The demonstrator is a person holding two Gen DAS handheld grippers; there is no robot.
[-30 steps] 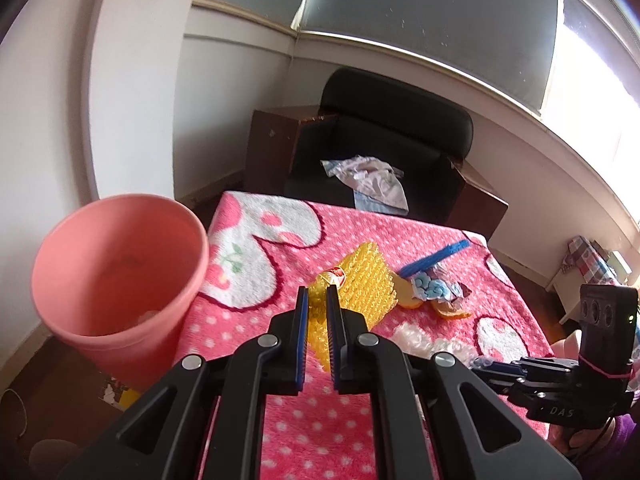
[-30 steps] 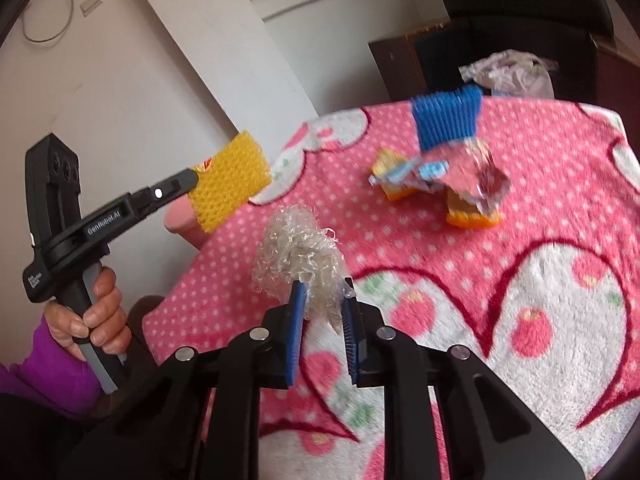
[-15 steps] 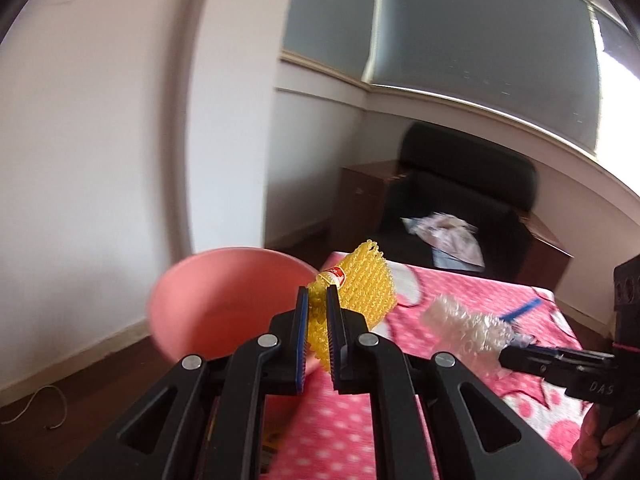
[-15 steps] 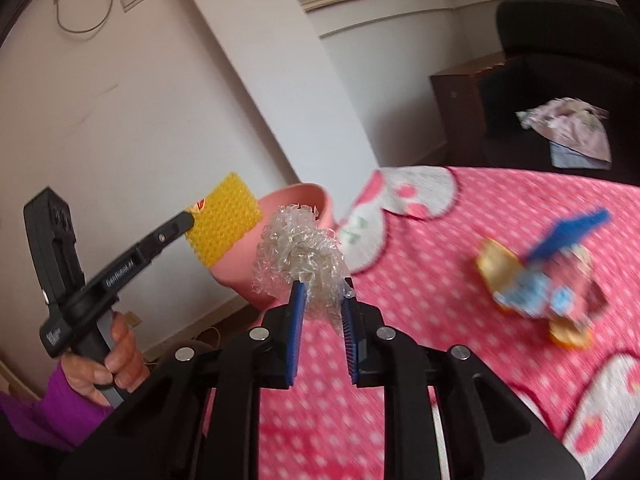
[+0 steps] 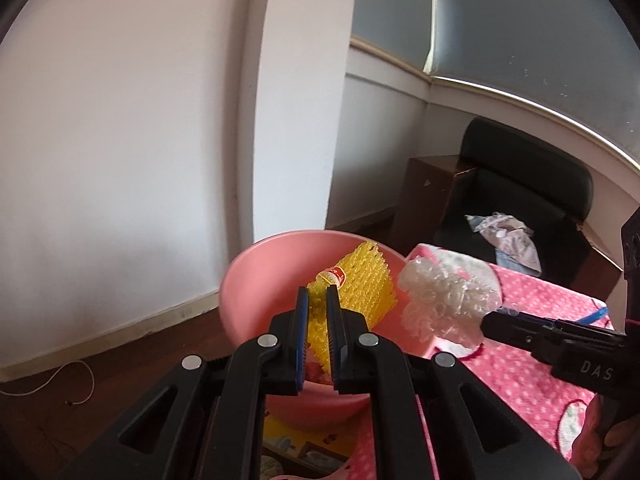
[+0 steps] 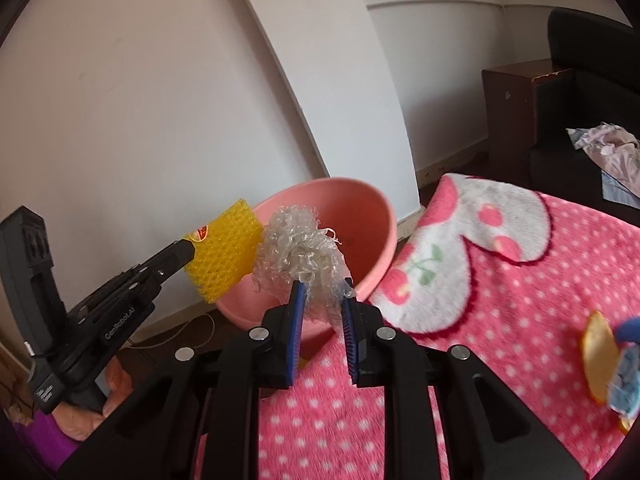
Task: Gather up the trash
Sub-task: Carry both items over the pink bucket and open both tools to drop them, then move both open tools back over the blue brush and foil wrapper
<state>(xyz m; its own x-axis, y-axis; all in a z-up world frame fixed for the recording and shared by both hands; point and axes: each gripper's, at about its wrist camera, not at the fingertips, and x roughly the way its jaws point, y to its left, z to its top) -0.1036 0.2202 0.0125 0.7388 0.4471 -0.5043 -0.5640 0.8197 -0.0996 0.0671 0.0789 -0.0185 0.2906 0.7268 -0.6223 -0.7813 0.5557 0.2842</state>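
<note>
The left tool (image 5: 317,300) is clenched on a yellow foam net (image 5: 362,280) with a small red label, held over the open mouth of the pink bin (image 5: 256,276) beside the table (image 5: 532,364). Just right of it, the right tool (image 6: 322,292) grips a wad of clear bubble wrap (image 6: 300,252) at the bin's near rim. On the pink dotted table cover, far right, lie an orange peel (image 6: 598,360) and a blue wrapper (image 6: 628,392).
</note>
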